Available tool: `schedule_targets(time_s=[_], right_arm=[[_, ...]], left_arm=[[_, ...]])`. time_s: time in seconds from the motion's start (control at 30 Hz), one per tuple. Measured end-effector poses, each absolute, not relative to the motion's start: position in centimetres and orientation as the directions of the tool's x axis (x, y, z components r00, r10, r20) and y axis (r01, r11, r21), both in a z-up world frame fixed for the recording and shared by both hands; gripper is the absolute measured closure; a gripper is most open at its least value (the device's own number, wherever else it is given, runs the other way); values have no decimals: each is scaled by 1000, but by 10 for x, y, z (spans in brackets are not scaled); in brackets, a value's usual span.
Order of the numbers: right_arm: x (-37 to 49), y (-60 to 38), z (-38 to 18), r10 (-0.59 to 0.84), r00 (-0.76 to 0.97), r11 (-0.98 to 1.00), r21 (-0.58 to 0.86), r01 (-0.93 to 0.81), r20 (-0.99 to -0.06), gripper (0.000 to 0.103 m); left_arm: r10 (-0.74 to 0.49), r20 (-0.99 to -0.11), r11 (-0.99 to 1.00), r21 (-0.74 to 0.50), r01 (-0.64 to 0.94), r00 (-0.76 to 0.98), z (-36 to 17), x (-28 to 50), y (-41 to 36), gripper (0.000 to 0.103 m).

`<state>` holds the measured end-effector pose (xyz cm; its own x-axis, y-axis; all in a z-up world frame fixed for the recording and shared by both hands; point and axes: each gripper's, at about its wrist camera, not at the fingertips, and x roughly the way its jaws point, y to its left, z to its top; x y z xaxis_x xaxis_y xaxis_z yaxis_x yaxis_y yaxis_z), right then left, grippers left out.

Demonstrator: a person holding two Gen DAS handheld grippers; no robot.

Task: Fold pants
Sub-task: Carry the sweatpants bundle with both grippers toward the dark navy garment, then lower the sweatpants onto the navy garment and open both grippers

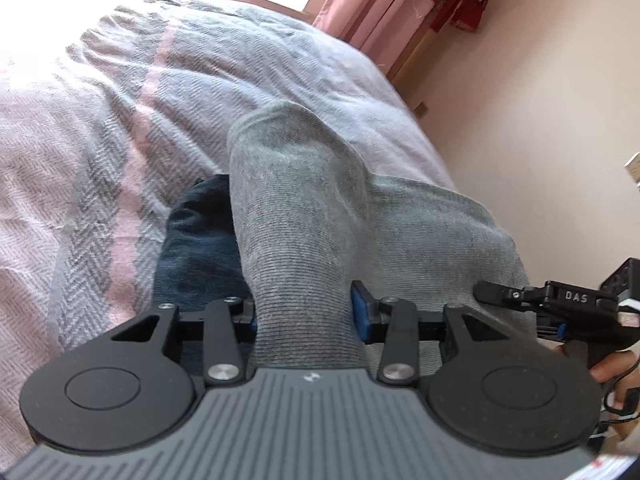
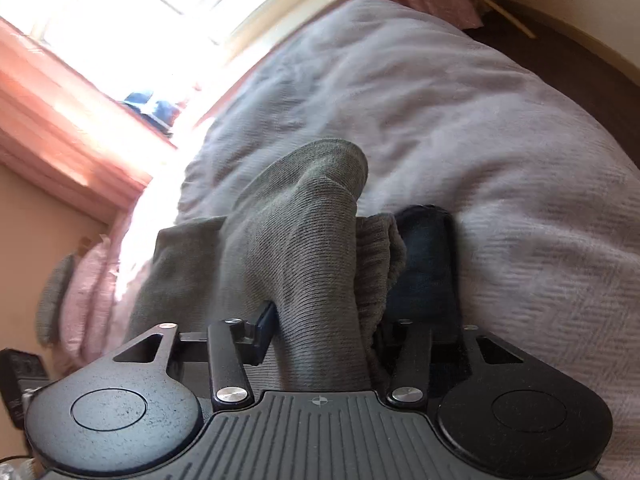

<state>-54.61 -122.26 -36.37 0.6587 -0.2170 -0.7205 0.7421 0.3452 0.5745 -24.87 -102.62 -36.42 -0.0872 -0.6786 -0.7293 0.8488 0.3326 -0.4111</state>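
Note:
Grey ribbed knit pants (image 1: 304, 216) hang bunched above the bed, pinched between the blue-padded fingers of my left gripper (image 1: 304, 312), which is shut on the fabric. In the right wrist view the same grey pants (image 2: 304, 248) rise in a thick fold from my right gripper (image 2: 320, 332), also shut on the cloth; its right finger is hidden behind the fabric. A dark blue denim garment (image 1: 196, 248) lies on the bed just below and left of the grey cloth, and the denim (image 2: 428, 264) shows to the right in the right wrist view. The other gripper (image 1: 560, 304) appears at the right edge.
A bedspread with grey herringbone and pink stripes (image 1: 100, 140) covers the bed (image 2: 500, 160). Pink curtains (image 1: 384, 4) and a bright window (image 2: 152, 12) stand behind. A hand (image 1: 612, 368) holds the right tool. Dark floor (image 2: 580, 68) lies past the bed's edge.

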Motion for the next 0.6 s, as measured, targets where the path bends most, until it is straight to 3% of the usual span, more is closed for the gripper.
schedule_targets(time_s=[0.07, 0.13, 0.23, 0.27, 0.33, 0.43, 0.6], right_arm=[[-546, -1220, -367, -281, 583, 320, 498, 806, -763, 44], [-553, -1217, -357, -346, 568, 306, 482, 821, -747, 44], [-553, -1209, -328, -515, 474, 333, 344, 878, -714, 45], [-548, -1206, -319, -561, 437, 348, 279, 895, -703, 49], [-533, -1201, -308, -598, 449, 435, 202, 878, -664, 83], [-502, -1194, -314, -592, 453, 546, 81, 834, -667, 90], [-484, -1194, -358, -600, 338, 583, -107, 805, -725, 91]], left_arm=[[-622, -782, 406, -343, 847, -18, -374, -246, -1030, 61], [-643, -766, 416, -349, 840, 0, -368, -240, -1022, 61], [-678, -732, 410, -303, 860, 65, -348, -235, -1016, 61], [-687, -722, 402, -285, 870, 81, -340, -234, -1019, 62], [-700, -707, 378, -245, 893, 103, -330, -237, -1029, 65], [-690, -714, 323, -151, 934, 122, -328, -254, -1057, 67], [-606, -785, 261, -46, 964, 127, -368, -281, -1084, 68]])
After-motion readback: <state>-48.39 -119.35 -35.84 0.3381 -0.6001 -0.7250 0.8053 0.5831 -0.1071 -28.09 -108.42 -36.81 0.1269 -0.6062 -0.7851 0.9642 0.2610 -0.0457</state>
